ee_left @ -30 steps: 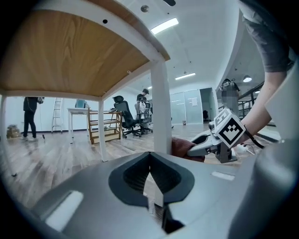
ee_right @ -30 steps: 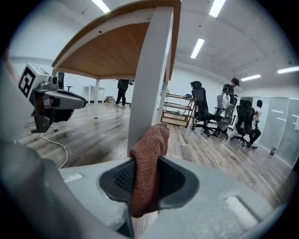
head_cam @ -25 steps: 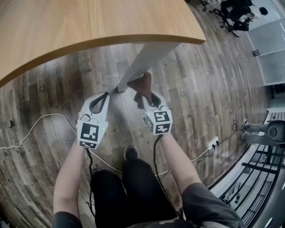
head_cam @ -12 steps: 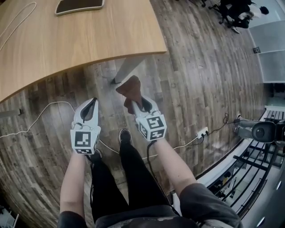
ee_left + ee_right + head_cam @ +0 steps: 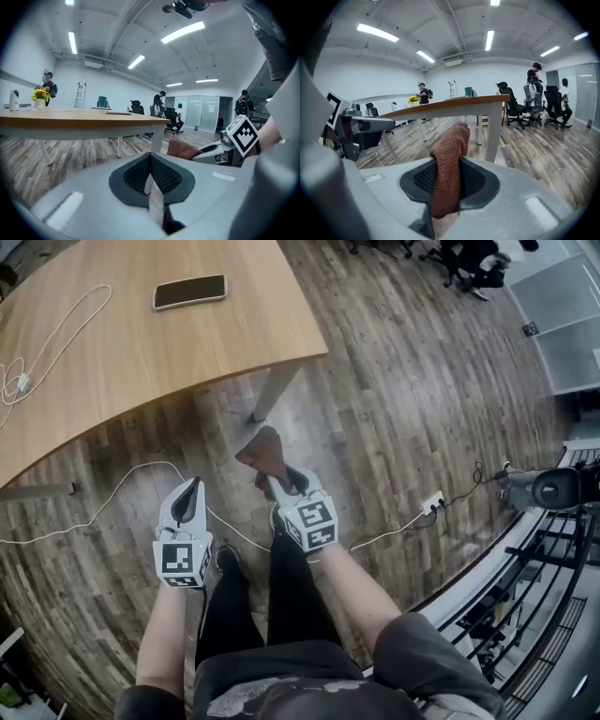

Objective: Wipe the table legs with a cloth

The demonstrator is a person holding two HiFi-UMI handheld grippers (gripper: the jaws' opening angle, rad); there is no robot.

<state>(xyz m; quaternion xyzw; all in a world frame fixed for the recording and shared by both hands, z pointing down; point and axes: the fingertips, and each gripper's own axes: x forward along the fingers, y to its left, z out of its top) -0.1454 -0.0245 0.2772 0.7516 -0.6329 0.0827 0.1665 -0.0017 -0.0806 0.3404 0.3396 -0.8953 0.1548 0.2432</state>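
the brown cloth (image 5: 263, 451) is pinched upright in the right claw (image 5: 277, 482), free end aimed at 12 o'clock toward the table leg (image 5: 273, 390), near but apart, probably poised to rub. the left claw (image 5: 191, 487), at 9 o'clock, sits closed on nothing, idle.

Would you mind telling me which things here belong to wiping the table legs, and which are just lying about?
For the job: the cloth, clamped in the right gripper; the table leg; the left gripper, shut and empty.
Lying about: the phone and white cable on the tabletop; the power strip on the floor.
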